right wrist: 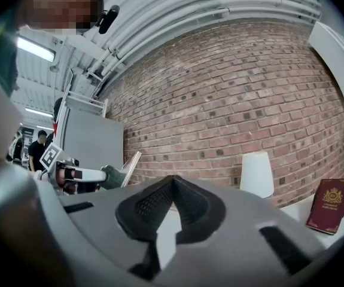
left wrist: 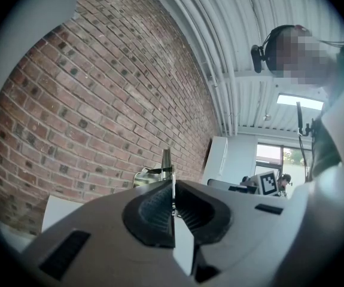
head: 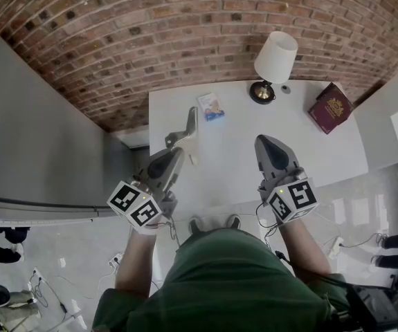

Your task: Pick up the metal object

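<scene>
Biggest thing in front of me is the brick wall (head: 185,19), and pushed up against it is the white desk (head: 309,158) I'm standing at. Both my tongs are out over the near half of it, pointing level at the wall. The right tongs (head: 269,142) are closed with nothing between the pads. You can see that plainly in the right gripper view (right wrist: 173,181), so I'd say that one is just parked out of the way while the other side does the job. At the back of the desk there's a lamp (head: 275,61) with a white shade, and a maroon booklet (head: 330,107) lies flat to its right, passport-looking with a gold crest. A small blue-and-white packet (head: 211,106) sits near the back edge. None of that is in play and it's all well apart from my hands. The left tongs (head: 178,149) are clamped shut on the metal object (head: 186,130), a thin flat piece. It's pinched edge-on between the pads (left wrist: 166,163), and most of it sticks out past the tips. It looks lifted clear of the desk, so I reckon the pickup is basically done.
</scene>
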`<state>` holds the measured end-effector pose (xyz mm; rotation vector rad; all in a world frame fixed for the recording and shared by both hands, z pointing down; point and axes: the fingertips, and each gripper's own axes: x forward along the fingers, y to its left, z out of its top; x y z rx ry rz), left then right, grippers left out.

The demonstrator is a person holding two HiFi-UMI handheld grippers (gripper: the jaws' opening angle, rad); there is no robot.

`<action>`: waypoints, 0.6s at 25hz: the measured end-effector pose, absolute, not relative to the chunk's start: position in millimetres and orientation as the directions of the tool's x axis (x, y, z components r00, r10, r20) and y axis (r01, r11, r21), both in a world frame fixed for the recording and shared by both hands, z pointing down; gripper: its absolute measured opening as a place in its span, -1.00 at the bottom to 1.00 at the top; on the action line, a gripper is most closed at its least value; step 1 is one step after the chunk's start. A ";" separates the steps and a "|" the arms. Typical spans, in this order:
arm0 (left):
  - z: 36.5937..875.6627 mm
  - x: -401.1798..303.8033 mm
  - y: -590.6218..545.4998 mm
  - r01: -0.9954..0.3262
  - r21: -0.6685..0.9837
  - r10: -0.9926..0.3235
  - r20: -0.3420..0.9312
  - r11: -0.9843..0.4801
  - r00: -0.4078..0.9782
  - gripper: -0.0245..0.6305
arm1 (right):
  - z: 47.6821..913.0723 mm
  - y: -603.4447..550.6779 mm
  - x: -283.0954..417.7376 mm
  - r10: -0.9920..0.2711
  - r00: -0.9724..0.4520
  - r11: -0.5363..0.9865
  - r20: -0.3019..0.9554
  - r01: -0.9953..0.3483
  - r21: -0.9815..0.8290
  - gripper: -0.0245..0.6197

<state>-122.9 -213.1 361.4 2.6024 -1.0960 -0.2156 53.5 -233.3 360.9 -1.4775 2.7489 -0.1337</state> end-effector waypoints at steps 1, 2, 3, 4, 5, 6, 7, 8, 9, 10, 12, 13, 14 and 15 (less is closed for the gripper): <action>361.4 -123.0 -212.6 -0.671 0.338 -0.718 -0.019 -0.660 0.696 -0.90 | 361.1 -232.6 53.5 -0.833 -0.552 0.549 0.025 -0.832 -0.082 -0.92; 361.5 -123.2 -212.1 -0.671 0.339 -0.718 -0.018 -0.660 0.696 -0.90 | 361.3 -231.9 53.5 -0.833 -0.552 0.549 0.025 -0.832 -0.081 -0.92; 361.9 -123.4 -211.7 -0.671 0.339 -0.718 -0.018 -0.659 0.696 -0.90 | 361.4 -231.3 53.3 -0.833 -0.552 0.549 0.025 -0.832 -0.081 -0.92; 362.4 -123.6 -211.3 -0.671 0.339 -0.718 -0.016 -0.659 0.696 -0.90 | 361.5 -230.8 53.1 -0.833 -0.553 0.549 0.026 -0.832 -0.082 -0.92; 363.1 -123.8 -210.9 -0.671 0.340 -0.717 -0.015 -0.659 0.697 -0.90 | 361.5 -230.1 52.6 -0.832 -0.553 0.550 0.027 -0.831 -0.082 -0.92; 364.0 -124.0 -210.5 -0.671 0.340 -0.717 -0.014 -0.659 0.697 -0.90 | 361.3 -229.5 52.1 -0.832 -0.554 0.551 0.029 -0.831 -0.081 -0.92; 365.1 -124.4 -210.2 -0.670 0.341 -0.716 -0.016 -0.660 0.698 -0.90 | 361.3 -228.8 51.8 -0.831 -0.555 0.551 0.031 -0.830 -0.080 -0.92; 366.5 -124.8 -210.0 -0.668 0.342 -0.715 -0.020 -0.661 0.698 -0.90 | 361.4 -228.3 51.7 -0.831 -0.555 0.551 0.033 -0.831 -0.079 -0.92; 367.5 -125.3 -209.8 -0.666 0.343 -0.715 -0.024 -0.663 0.699 -0.90 | 361.5 -227.9 51.8 -0.832 -0.554 0.551 0.033 -0.831 -0.079 -0.92; 368.0 -125.5 -209.7 -0.665 0.344 -0.715 -0.026 -0.663 0.699 -0.90 | 361.5 -227.5 52.0 -0.832 -0.553 0.550 0.033 -0.832 -0.079 -0.92; 370.7 -126.6 -209.8 -0.658 0.350 -0.713 -0.042 -0.667 0.700 -0.90 | 362.1 -227.0 52.9 -0.834 -0.550 0.547 0.032 -0.834 -0.079 -0.92; 371.8 -127.1 -210.1 -0.654 0.354 -0.712 -0.049 -0.668 0.701 -0.90 | 362.7 -226.9 53.5 -0.836 -0.548 0.544 0.031 -0.835 -0.080 -0.92; 371.7 -127.3 -210.5 -0.654 0.354 -0.712 -0.046 -0.668 0.701 -0.90 | 363.2 -226.9 54.0 -0.838 -0.545 0.542 0.031 -0.837 -0.081 -0.92; 371.0 -127.2 -210.9 -0.656 0.353 -0.711 -0.039 -0.667 0.702 -0.90 | 363.5 -226.8 54.3 -0.839 -0.543 0.539 0.032 -0.838 -0.081 -0.92</action>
